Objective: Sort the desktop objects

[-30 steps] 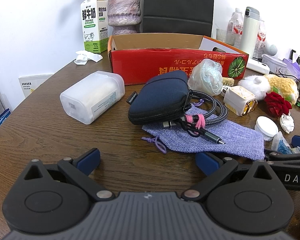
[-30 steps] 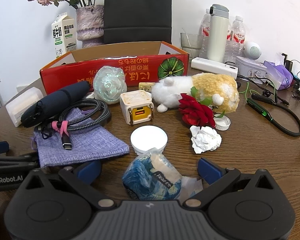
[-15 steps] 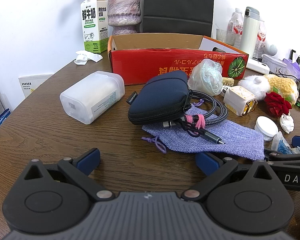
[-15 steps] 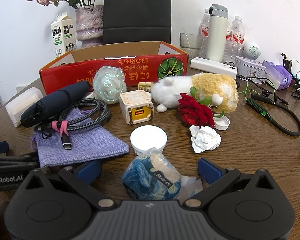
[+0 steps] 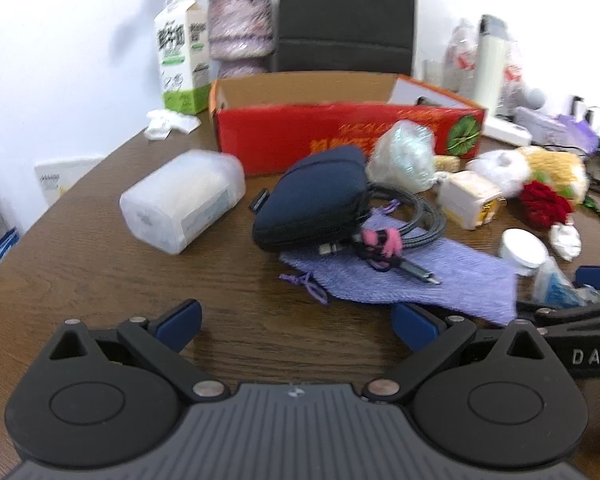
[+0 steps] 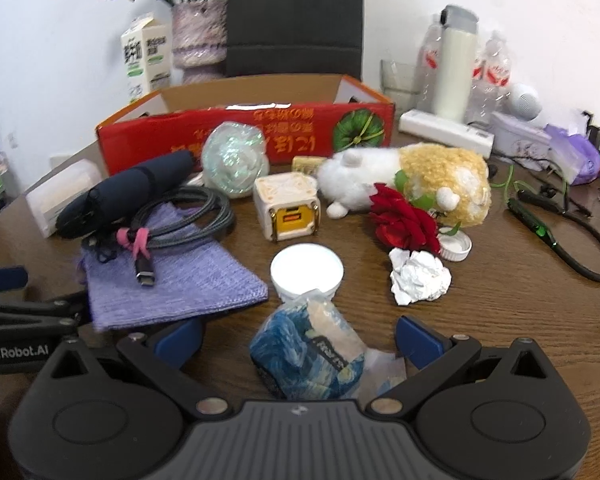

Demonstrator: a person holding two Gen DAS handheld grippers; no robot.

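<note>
My left gripper (image 5: 296,324) is open over bare wood, just short of a purple cloth bag (image 5: 420,276). A coiled grey cable (image 5: 404,220) lies on the bag, and a navy pouch (image 5: 312,204) rests against it. A white plastic container (image 5: 184,200) lies to the left. My right gripper (image 6: 298,339) is open, with a blue patterned packet (image 6: 308,352) lying loose between its fingers. Beyond it are a white round lid (image 6: 306,270), a cream cube charger (image 6: 288,210), a red rose (image 6: 404,220), crumpled paper (image 6: 418,276) and a plush toy (image 6: 412,184). An open red cardboard box (image 6: 244,128) stands behind.
A milk carton (image 5: 184,52), a vase (image 5: 240,24) and a black chair back stand behind the box. Bottles, a white flask (image 6: 454,68), a power strip and black neckband earphones (image 6: 572,236) crowd the right side. The table edge curves away at the left.
Both views have shifted slightly and turned blurry, so both grippers are moving a little. Both stay open, and no object on the table has moved.
</note>
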